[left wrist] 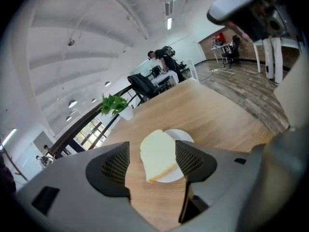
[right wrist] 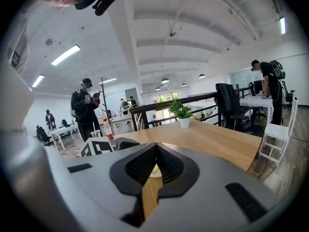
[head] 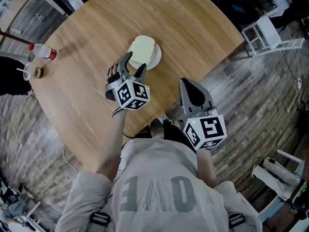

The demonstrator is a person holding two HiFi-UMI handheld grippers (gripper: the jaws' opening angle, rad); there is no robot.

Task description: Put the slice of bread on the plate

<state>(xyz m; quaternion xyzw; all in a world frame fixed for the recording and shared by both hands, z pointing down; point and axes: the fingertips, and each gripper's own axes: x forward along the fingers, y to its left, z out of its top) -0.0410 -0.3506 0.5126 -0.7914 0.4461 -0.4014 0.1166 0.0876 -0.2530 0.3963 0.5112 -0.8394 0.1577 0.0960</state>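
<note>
the slice of bread (head: 141,50) is lying on the plate (head: 155,59), overhanging its rim in the head view. the left gripper (head: 135,63) is hovering just behind it, its own view showing jaws spread wide, pads clear of the slice. the right gripper (head: 189,83) is hanging by the table (head: 203,28) edge, its view showing jaws pressed together, empty.

Slice of bread (head: 141,50) on plate (head: 155,58) on table (head: 193,37); bottle (head: 42,51) at nine o'clock, left hand-held gripper (head: 134,64) just beside at seven.

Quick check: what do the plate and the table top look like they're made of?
Plate: probably glazed ceramic, possibly plastic; it is plain white with a smooth rim. Table: wood or wood-look laminate; it shows light brown grain lines and a matte surface.
</note>
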